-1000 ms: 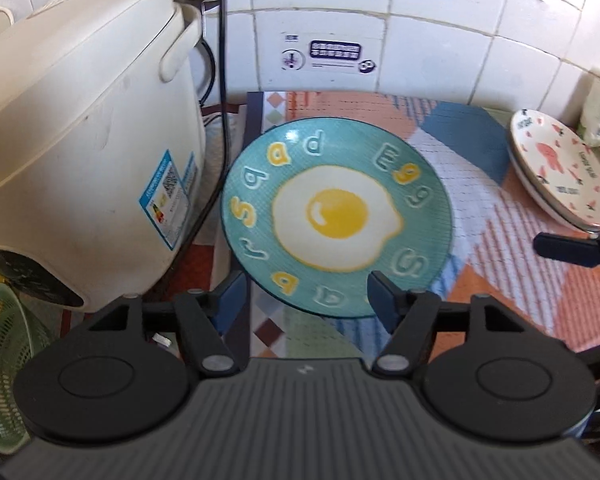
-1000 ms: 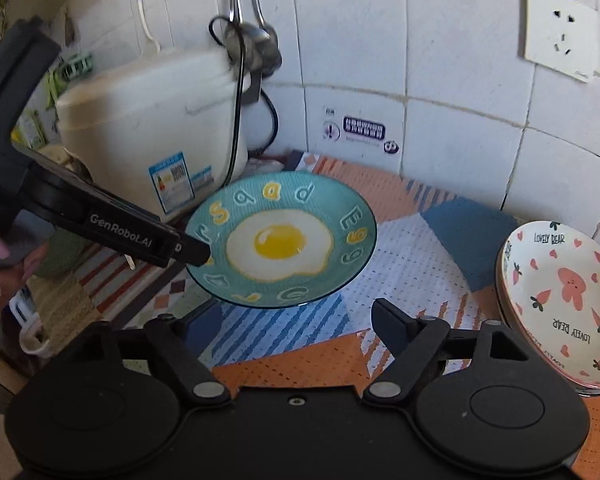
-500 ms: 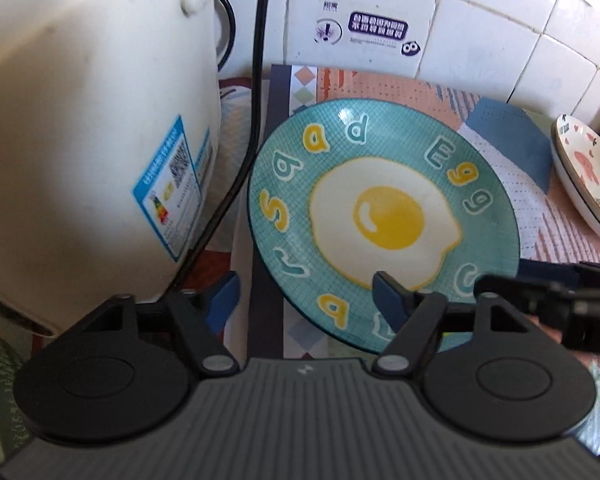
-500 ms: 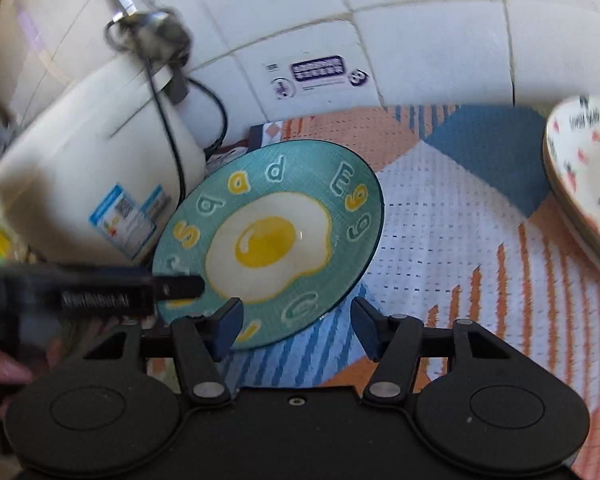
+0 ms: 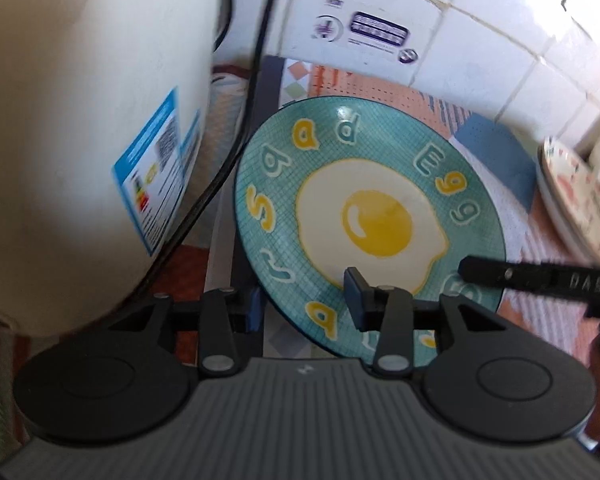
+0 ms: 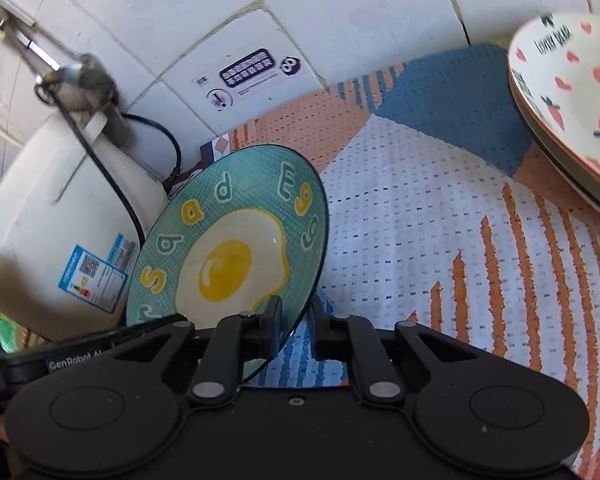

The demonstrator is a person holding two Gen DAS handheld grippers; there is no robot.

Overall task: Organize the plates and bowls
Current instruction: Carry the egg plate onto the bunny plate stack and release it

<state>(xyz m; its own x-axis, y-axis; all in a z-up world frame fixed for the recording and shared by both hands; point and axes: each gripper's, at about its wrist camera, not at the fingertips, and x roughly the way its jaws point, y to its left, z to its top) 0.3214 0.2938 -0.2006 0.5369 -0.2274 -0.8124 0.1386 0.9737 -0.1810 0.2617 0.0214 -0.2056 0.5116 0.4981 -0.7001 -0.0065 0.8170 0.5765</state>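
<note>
A teal plate with a fried-egg picture (image 5: 372,224) lies on the patterned mat beside the rice cooker; it also shows in the right wrist view (image 6: 236,256). My left gripper (image 5: 304,304) straddles the plate's near-left rim, one finger on top and one beside the edge, jaws partly closed. My right gripper (image 6: 294,330) is closed on the plate's near-right rim, and its arm shows in the left wrist view (image 5: 540,280). A stack of white plates with pink prints (image 6: 568,96) sits at the right.
A large white rice cooker (image 5: 80,140) stands close on the left with a black cord (image 5: 220,184) running down beside the plate. A tiled wall (image 6: 340,8) stands behind. The patterned mat (image 6: 440,232) stretches between the teal plate and the white stack.
Both grippers moved in onto the teal plate's near rim. The right gripper's jaws closed on the rim; the left jaws narrowed around the left edge.
</note>
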